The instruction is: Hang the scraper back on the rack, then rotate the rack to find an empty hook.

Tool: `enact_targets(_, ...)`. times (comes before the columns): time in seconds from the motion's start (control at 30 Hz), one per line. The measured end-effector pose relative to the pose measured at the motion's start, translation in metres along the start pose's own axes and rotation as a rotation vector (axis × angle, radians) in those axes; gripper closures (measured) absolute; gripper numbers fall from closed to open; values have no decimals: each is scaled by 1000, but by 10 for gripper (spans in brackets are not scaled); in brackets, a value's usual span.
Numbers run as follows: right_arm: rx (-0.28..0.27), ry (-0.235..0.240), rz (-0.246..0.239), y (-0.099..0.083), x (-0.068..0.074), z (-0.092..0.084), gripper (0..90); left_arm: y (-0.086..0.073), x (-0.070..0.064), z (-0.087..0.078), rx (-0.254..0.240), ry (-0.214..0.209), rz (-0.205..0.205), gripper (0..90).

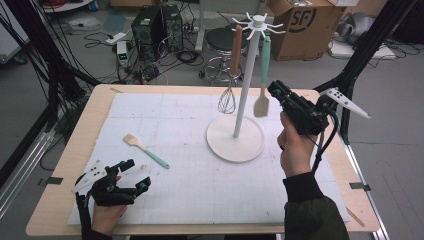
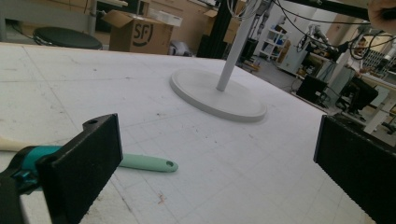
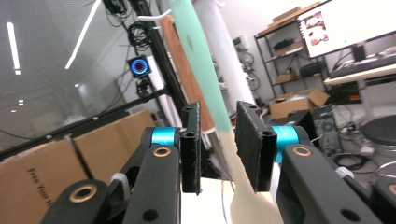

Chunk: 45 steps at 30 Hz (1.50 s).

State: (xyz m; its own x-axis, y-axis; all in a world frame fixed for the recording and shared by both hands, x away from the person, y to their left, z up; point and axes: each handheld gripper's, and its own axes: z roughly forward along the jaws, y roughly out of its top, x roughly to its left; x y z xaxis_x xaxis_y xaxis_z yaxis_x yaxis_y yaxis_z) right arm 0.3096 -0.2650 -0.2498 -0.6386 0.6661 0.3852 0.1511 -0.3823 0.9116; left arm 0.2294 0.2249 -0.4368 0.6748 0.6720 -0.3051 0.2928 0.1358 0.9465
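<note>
Presently the right gripper (image 3: 218, 144) stands parted around the hanging spatula (image 1: 262, 85), pads not pressing; light, slightly floppy-bladed, best gripped mid-handle, at twelve o'clock of blade. Left gripper (image 1: 131, 177) rests agape.

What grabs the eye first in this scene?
The white utensil stand at the table's far middle, with a whisk and a mint-handled spatula hanging from its hooks. Next, the right hand-held gripper, raised beside the hanging spatula; in the right gripper view its jaws sit either side of the handle with a gap showing. Near the left front, a mint-handled brush lies flat on the mat by the open left hand-held gripper.
</note>
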Motion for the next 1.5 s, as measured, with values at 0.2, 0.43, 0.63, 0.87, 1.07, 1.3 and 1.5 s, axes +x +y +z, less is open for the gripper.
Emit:
enact_targets(0.2, -14, -5, 4, -1, -1, -1, 654, 0, 0, 0, 1, 1, 0, 17)
enact_targets(0.43, -32, 0, -7, 1, 2, -3, 634, 0, 0, 0, 2, 1, 1, 17)
enact_targets(0.63, -50, 9, -25, 3, 6, -2, 634, 0, 0, -1, 0, -1, 0, 17)
enact_targets(0.87, -64, 21, -27, 13, 11, 2, 630, 0, 0, 0, -2, 4, -4, 17)
enact_targets(1.07, -80, 24, -50, 17, 13, 4, 729, 0, 0, -2, -2, 4, -5, 17)
enact_targets(1.3, -90, 29, -45, 23, 14, 9, 818, 0, 0, -2, -6, 5, -4, 17)
enact_targets(1.5, -104, 36, -56, 28, 17, 14, 858, 0, -1, -1, -3, 1, -6, 17)
